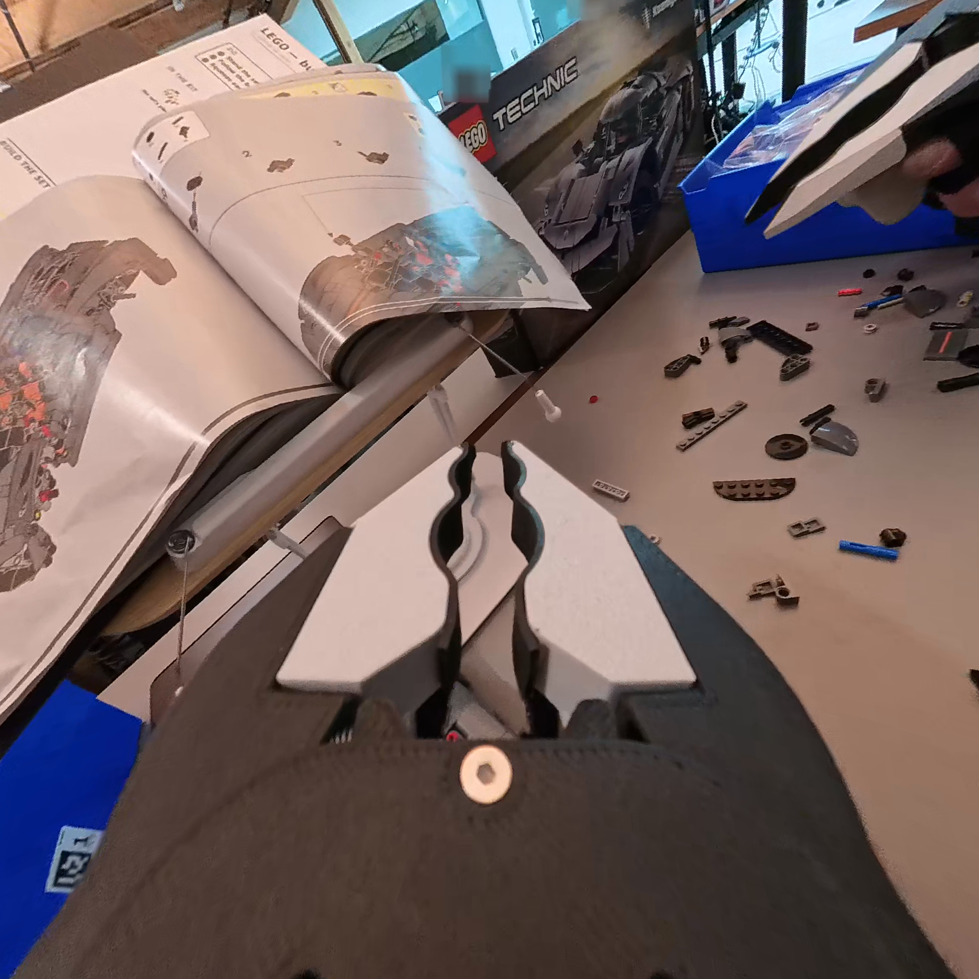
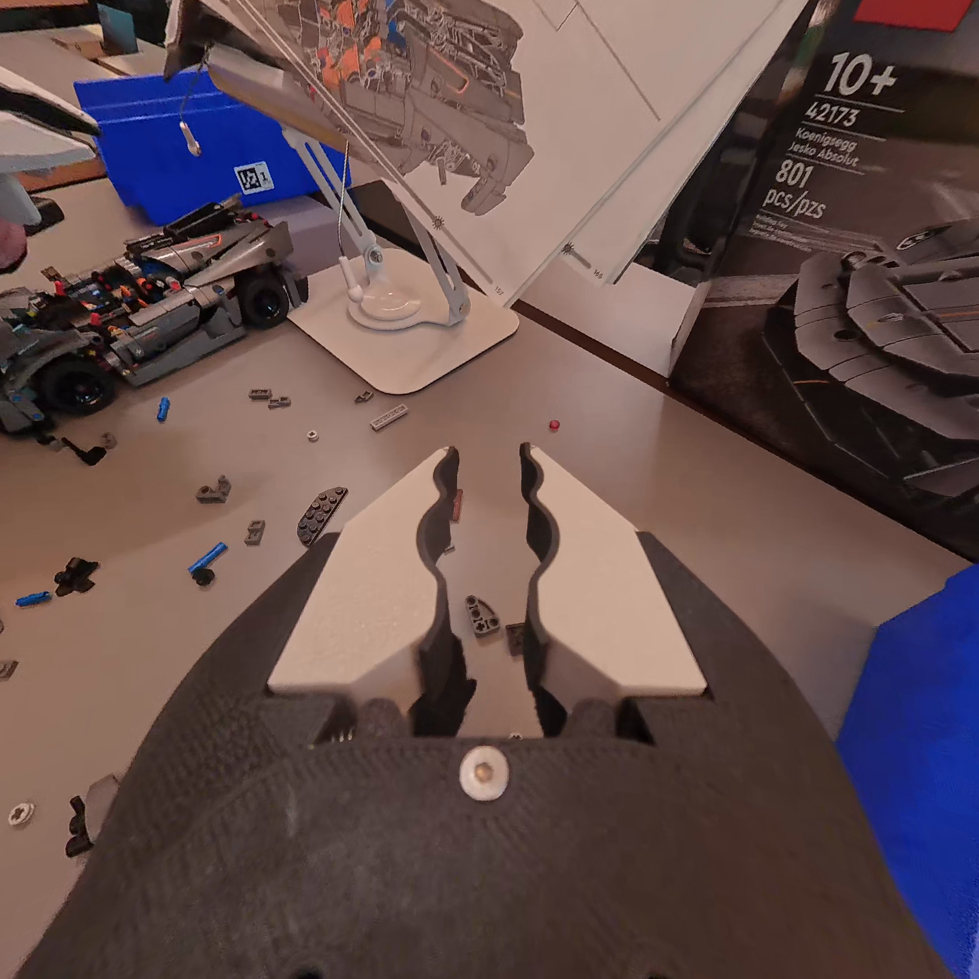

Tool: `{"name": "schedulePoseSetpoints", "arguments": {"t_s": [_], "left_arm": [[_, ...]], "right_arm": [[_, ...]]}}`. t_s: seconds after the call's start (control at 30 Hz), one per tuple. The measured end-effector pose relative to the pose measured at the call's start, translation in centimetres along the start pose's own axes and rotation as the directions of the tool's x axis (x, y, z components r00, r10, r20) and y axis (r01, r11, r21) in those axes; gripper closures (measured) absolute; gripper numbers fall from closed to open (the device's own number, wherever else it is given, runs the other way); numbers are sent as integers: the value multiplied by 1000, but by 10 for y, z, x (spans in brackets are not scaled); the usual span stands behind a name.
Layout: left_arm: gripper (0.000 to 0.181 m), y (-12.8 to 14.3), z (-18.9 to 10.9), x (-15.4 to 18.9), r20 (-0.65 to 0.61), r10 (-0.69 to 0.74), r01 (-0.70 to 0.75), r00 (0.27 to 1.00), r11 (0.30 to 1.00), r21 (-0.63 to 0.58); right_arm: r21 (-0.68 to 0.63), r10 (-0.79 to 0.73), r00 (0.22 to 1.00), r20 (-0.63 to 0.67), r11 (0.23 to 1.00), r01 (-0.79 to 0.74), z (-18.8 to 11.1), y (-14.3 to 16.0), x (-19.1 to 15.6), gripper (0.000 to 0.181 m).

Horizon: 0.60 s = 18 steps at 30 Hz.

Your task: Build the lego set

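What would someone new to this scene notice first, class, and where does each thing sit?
Probably the half-built grey toy car, standing on the table at the far left of the right wrist view. Next, the open instruction book propped on a stand, filling the left of the left wrist view. Small loose pieces lie scattered over the table to the book's right.

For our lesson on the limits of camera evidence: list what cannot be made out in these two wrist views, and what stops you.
- Right wrist view: the front of the model car is cut off by the left edge.
- Right wrist view: the dark piece is half hidden behind the right hand-held gripper.
- Left wrist view: the far loose pieces are too small to identify.
- Left wrist view: the blue bin contents are hidden by the other gripper.
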<state>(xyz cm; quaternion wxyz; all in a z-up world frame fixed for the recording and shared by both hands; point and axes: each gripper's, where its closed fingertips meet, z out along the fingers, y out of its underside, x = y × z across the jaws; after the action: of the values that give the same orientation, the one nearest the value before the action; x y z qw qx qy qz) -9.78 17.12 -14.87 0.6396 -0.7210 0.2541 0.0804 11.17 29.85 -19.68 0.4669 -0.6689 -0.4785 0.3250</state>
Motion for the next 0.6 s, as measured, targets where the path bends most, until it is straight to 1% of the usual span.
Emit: {"name": "schedulePoseSetpoints", "arguments": {"t_s": [0.17,0.2,0.3,0.33,0.47,0.6], "left_arm": [[172,3,-4,-9,19,3,-2,1000,1000,-12],[172,1,-6,-12,19,-22,22,1000,1000,1],[169,-10,-13,-17,-38,-185,188,982,980,71],[168,-13,-16,-21,-41,-213,216,976,973,86],[168,-11,-21,-30,-10,-215,215,976,972,97],[168,-4,-14,-22,-24,-198,199,980,978,69]], "right_arm": [[-29,-8,1000,15,1000,8,4,5,-4,159],[-32,-11,1000,15,999,11,4,5,-4,159],[-46,-24,1000,1,999,24,3,7,-2,158],[-41,-20,1000,-4,999,19,2,6,0,158],[-21,7,1000,-24,1000,-8,-1,4,6,157],[-23,16,999,-32,1000,-17,0,5,8,156]]}}
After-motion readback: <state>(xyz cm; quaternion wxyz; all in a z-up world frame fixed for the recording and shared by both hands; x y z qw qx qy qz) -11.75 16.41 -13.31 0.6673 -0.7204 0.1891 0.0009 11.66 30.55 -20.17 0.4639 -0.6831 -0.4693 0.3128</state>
